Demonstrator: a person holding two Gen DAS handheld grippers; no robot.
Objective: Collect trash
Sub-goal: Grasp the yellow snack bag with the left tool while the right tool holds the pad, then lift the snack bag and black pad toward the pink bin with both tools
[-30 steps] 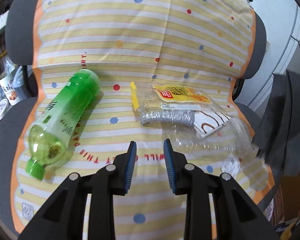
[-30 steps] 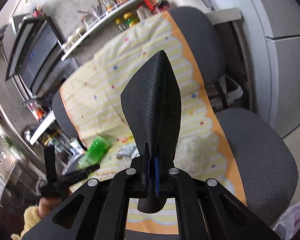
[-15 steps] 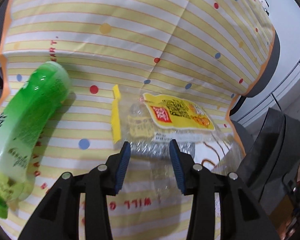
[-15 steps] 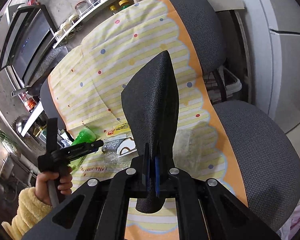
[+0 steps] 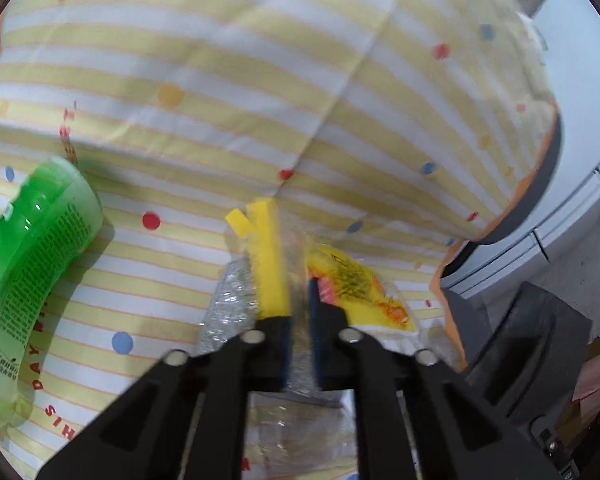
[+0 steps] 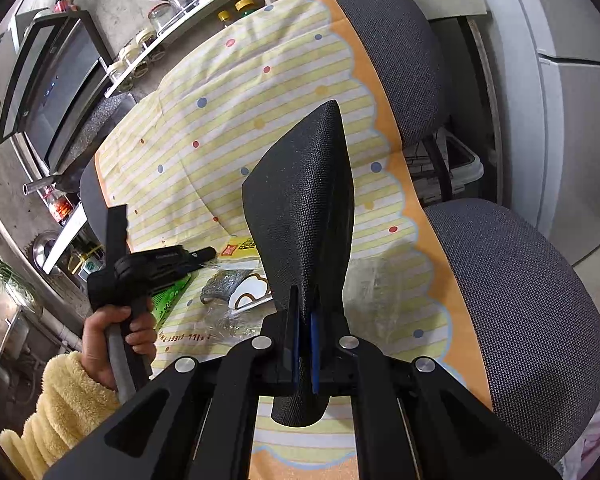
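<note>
Left gripper [image 5: 300,300] is clamped on the wrapper [image 5: 272,264] — crinkly clear plastic with a yellow strip bunched up between the blue pads, a yellow printed label at 3 o'clock of the jaws and silvery foil at 9 o'clock. The frame is smeared, so the label's print can't be read. The wrapper sits mid-seat on the cloth [image 5: 220,80], soft and creased, yellow-striped with coloured dots. At 9 o'clock lies the bottle [image 5: 28,272], glossy green and rounded, its neck cut off by the edge. From the right wrist, the right gripper [image 6: 305,320] is closed tight on a black bag [image 6: 304,200], coarse woven fabric fanning to a point at 12 o'clock. It hides the seat's middle. At 8 o'clock, a hand [image 6: 116,340] in a fluffy yellow sleeve [image 6: 60,400] grips the left tool's handle.
</note>
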